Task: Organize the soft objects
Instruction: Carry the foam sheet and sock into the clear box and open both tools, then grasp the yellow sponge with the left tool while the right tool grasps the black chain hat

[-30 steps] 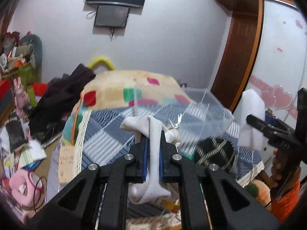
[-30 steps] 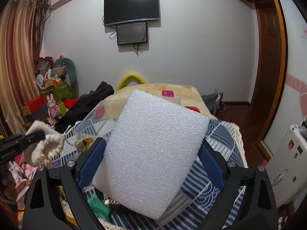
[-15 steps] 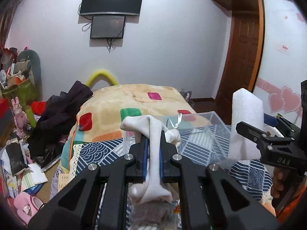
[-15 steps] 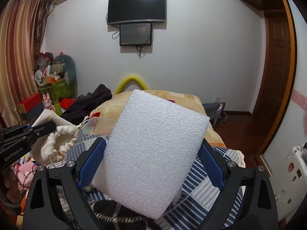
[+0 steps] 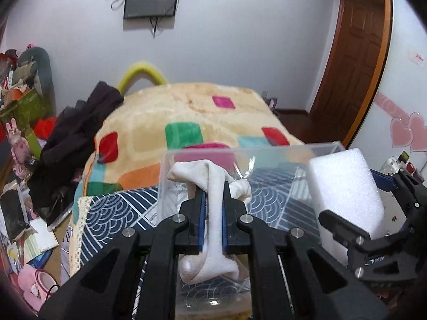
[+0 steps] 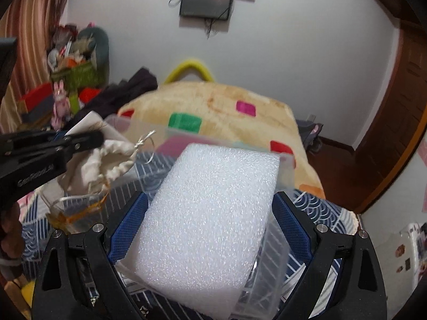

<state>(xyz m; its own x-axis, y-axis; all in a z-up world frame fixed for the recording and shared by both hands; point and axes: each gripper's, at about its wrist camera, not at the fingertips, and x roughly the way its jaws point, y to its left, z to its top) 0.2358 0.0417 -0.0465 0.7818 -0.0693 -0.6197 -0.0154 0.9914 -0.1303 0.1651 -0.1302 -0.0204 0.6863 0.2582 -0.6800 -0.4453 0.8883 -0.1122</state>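
Both grippers have closed in over the clear plastic bin (image 5: 293, 152), the left gripper (image 5: 213, 224) clamped on the white cloth drawstring pouch (image 5: 213, 213) and the right gripper (image 6: 210, 218) squeezing the white foam block (image 6: 208, 218), so drop-off looks imminent.

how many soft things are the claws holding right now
2: a white cloth pouch pinched in the left claw, and a white foam block clamped in the right claw, both over the clear bin.

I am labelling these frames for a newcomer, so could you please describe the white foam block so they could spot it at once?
Find the bed with the patchwork blanket; nearer the camera sits a clear plastic bin. Over it the right gripper holds the white foam block. Unlike the limp cream pouch beside it, it is a rigid, pebbly slab.
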